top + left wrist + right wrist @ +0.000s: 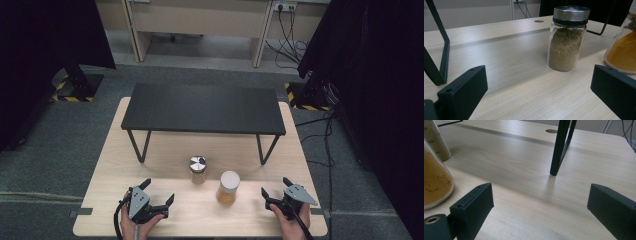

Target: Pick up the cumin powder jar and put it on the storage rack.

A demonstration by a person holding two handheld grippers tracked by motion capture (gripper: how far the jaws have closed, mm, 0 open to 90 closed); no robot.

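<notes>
Together on the pale wooden bench (110, 170), from left to right, sit the left tongs (159, 193) spread wide and empty, a metal-lidded jar of tan powder (198, 169), a white-lidded jar of orange powder (228, 187) just beside it, and the right tongs (275, 188), likewise spread and empty.
</notes>
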